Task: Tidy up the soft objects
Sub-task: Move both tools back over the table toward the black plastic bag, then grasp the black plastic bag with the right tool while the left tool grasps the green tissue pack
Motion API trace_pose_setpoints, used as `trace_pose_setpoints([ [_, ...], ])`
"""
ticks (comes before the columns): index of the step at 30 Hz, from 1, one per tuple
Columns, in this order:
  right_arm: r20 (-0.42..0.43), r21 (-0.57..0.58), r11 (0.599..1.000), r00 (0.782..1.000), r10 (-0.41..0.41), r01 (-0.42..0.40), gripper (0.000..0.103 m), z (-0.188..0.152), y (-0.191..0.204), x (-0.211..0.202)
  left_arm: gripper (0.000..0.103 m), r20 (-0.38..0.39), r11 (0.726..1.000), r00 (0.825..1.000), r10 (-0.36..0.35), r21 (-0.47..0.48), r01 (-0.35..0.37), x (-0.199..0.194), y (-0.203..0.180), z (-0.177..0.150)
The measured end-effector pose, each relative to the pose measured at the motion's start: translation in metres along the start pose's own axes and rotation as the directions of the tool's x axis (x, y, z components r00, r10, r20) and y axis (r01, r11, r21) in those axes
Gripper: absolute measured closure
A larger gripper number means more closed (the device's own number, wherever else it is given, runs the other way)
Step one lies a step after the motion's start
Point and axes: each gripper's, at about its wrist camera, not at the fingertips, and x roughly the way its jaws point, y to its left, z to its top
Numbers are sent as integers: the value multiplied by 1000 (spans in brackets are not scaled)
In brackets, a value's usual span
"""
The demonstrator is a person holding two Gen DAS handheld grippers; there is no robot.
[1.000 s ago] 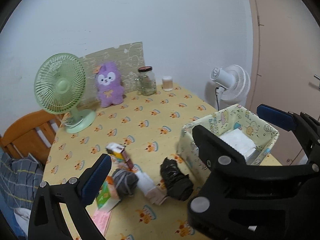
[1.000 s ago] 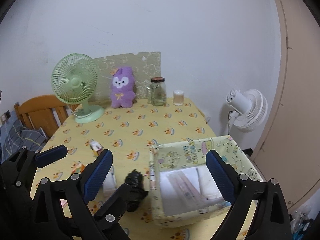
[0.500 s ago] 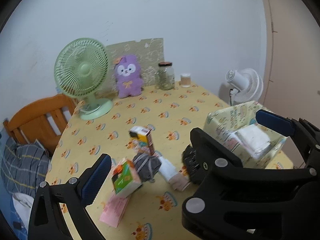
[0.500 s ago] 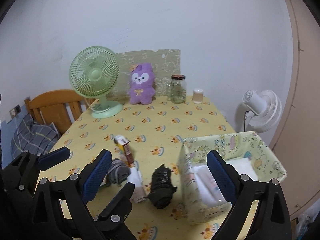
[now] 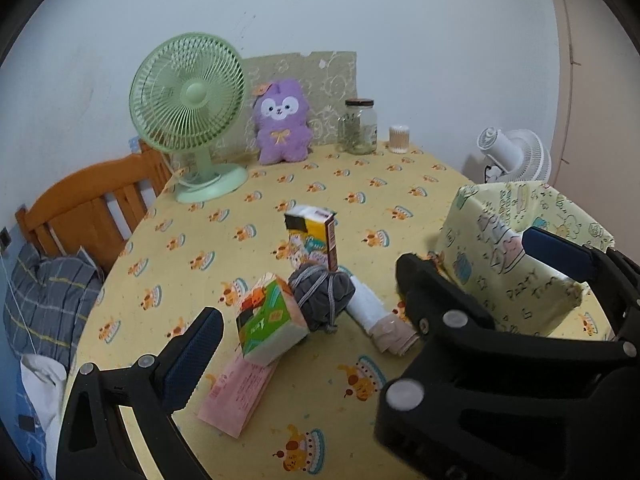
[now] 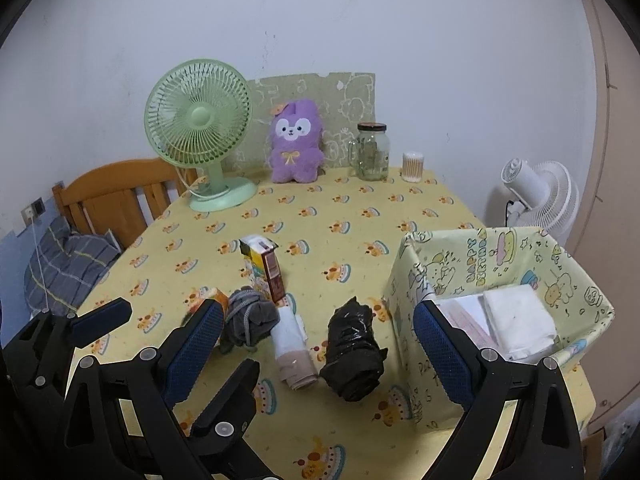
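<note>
We judge the task partly done; folded white cloth [image 6: 518, 322] and a flat pink-edged packet already lie in the fabric bin [image 6: 472, 256] at the counter's [image 6: 360, 216] right edge; left outside it are the grey sock bundle [image 6: 250, 320], the white-and-beige roll [image 6: 292, 344] and the crinkled black roll [image 6: 352, 354], lying side by side just left of the bin. The bin is limp printed cloth with sagging walls; the black roll looks glossy, the sock knitted and knotted. Our left hand-held gripper [image 5: 360, 312] and right hand-held gripper [image 6: 316, 354] both hang spread wide above these, holding nothing. Two tissue packs [image 5: 272, 320] and an upright carton [image 5: 314, 236] sit beside the sock.
</note>
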Motion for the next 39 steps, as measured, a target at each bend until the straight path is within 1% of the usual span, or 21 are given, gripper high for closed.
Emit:
trace_pose_setpoints([
  [3, -21, -2, 1000, 999, -24, 24, 16, -4, 3, 9, 3, -24, 1000, 1000, 7, -23, -7, 8, 5, -5],
  [5, -44, 7, 1000, 999, -20, 20, 19, -7, 3, 16, 4, -40, 999, 999, 3, -34, -4, 13, 8, -8],
  [7, -67, 13, 1000, 998, -14, 15, 25, -9, 4, 22, 4, -52, 999, 999, 4, -36, -6, 17, 9, -11],
  [8, -77, 10, 1000, 997, -17, 18, 26, -11, 4, 26, 4, -55, 999, 998, 6, -37, -8, 18, 9, -12],
  [10, -89, 7, 1000, 996, -26, 26, 32, -13, 6, 32, 4, -67, 999, 998, 10, -46, -13, 23, 11, -14],
  [17, -145, 14, 999, 989, -44, 46, 32, -22, 6, 52, 4, -112, 998, 994, 17, -53, -23, 41, 16, -20],
  [20, -166, 18, 998, 985, -56, 59, 34, -23, 5, 60, 4, -123, 998, 992, 23, -60, -31, 47, 19, -20],
  [24, -195, 37, 997, 979, -61, 70, 36, -25, -1, 72, 4, -140, 997, 990, 14, -67, -23, 58, 22, -20],
  [25, -203, 40, 997, 977, -60, 69, 38, -25, -2, 76, 4, -148, 998, 989, 11, -65, -21, 61, 22, -20],
  [32, -226, 33, 996, 971, -75, 85, 42, -25, -5, 90, 4, -163, 997, 985, 49, -47, -57, 73, 23, -18],
  [34, -240, 34, 995, 967, -83, 94, 46, -25, -6, 96, 6, -172, 996, 983, 71, -39, -79, 77, 23, -17],
  [37, -254, 29, 993, 961, -104, 115, 54, -25, -8, 105, 13, -187, 995, 979, 80, -37, -88, 83, 23, -16],
  [38, -259, 25, 992, 960, -111, 122, 55, -25, -8, 108, 14, -192, 995, 978, 82, -36, -91, 84, 23, -16],
  [39, -261, 21, 991, 958, -120, 130, 59, -25, -9, 111, 15, -197, 995, 977, 86, -35, -94, 87, 23, -15],
])
